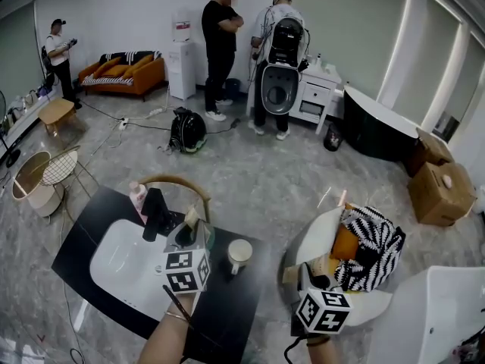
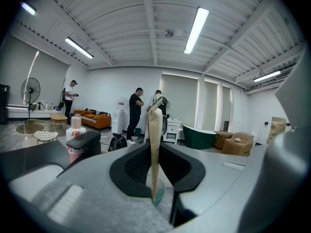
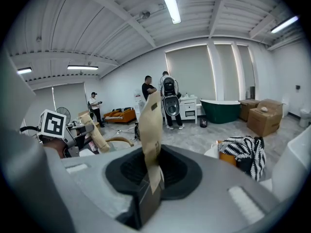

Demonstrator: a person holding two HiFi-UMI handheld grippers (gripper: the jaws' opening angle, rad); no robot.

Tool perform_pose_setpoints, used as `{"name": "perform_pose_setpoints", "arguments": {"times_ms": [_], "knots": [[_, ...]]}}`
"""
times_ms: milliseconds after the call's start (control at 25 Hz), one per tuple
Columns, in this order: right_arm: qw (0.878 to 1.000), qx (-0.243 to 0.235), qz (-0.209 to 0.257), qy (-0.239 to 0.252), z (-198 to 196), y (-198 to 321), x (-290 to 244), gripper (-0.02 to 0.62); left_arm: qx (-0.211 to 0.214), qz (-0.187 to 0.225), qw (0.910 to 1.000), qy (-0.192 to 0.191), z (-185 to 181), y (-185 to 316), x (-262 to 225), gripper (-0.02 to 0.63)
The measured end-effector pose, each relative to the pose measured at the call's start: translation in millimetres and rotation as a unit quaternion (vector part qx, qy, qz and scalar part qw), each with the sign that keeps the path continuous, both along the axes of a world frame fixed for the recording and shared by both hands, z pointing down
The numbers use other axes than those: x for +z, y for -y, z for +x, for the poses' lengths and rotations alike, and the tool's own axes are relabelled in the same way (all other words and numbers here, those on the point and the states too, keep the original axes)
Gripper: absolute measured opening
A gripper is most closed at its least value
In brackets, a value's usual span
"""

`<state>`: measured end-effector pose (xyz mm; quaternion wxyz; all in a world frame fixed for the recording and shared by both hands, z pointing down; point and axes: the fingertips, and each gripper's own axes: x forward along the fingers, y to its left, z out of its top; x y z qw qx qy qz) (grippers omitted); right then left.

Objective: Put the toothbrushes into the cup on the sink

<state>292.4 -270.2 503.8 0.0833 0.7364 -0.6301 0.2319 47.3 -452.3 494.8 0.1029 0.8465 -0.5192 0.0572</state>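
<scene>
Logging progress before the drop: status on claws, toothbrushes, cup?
Left claw shut on paper-wrapped toothbrush. Right claw shut on second toothbrush, also wrapped. Cup upright beside sink basin, unobstructed.

flr [image 1: 288,180] grey marble | orange sofa [image 1: 125,73] far L | dk tub [image 1: 375,131] R | ceiling strip lts [image 2: 197,28] on

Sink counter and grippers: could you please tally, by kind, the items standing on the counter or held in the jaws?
Paper-wrapped toothbrushes: 2
Cup: 1
Pink bottle: 1
Faucet: 1
Total: 5
</scene>
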Motion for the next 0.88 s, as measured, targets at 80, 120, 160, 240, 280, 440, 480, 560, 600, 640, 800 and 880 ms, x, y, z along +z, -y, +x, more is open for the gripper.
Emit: {"name": "perform_pose_setpoints", "arguments": {"times_ms": [80,120,160,240,280,440,480,560,600,640,800,880], "knots": [[1.000,0.000,0.000,0.001,1,-2,-1,0.055,-0.001,-0.007,1.0000,0.005,-1,-2,6,0.049],[1.000,0.000,0.001,0.001,2,-3,-1,0.055,-0.001,-0.009,0.9999,0.007,-1,-2,9,0.049],[1.000,0.000,0.001,0.000,3,-4,-1,0.055,-0.001,-0.011,0.9999,0.009,-2,-3,12,0.049],[1.000,0.001,0.003,0.000,4,-5,-2,0.055,0.000,-0.012,0.9999,0.010,-2,-4,16,0.049],[1.000,0.002,0.003,0.000,5,-6,-1,0.055,0.002,-0.011,0.9999,0.010,-1,-3,17,0.049],[1.000,0.004,0.000,0.001,7,-8,0,0.055,0.006,-0.012,0.9998,0.015,2,-2,21,0.049],[1.000,0.004,0.000,0.002,7,-9,0,0.055,0.005,-0.011,0.9998,0.016,3,-2,21,0.049],[1.000,0.005,-0.002,0.002,8,-12,1,0.055,-0.002,-0.010,0.9998,0.017,1,-2,22,0.049],[1.000,0.005,-0.002,0.002,9,-13,1,0.055,-0.007,-0.010,0.9998,0.015,0,-2,22,0.049],[1.000,0.006,-0.002,0.002,9,-14,1,0.055,-0.011,-0.011,0.9998,0.013,0,-2,22,0.052],[1.000,0.008,-0.001,0.003,11,-16,1,0.055,-0.007,-0.030,0.9994,0.012,2,-2,29,0.146],[1.000,0.007,-0.001,0.004,10,-17,1,0.055,-0.006,-0.045,0.9989,0.013,0,-4,37,0.176]]}}
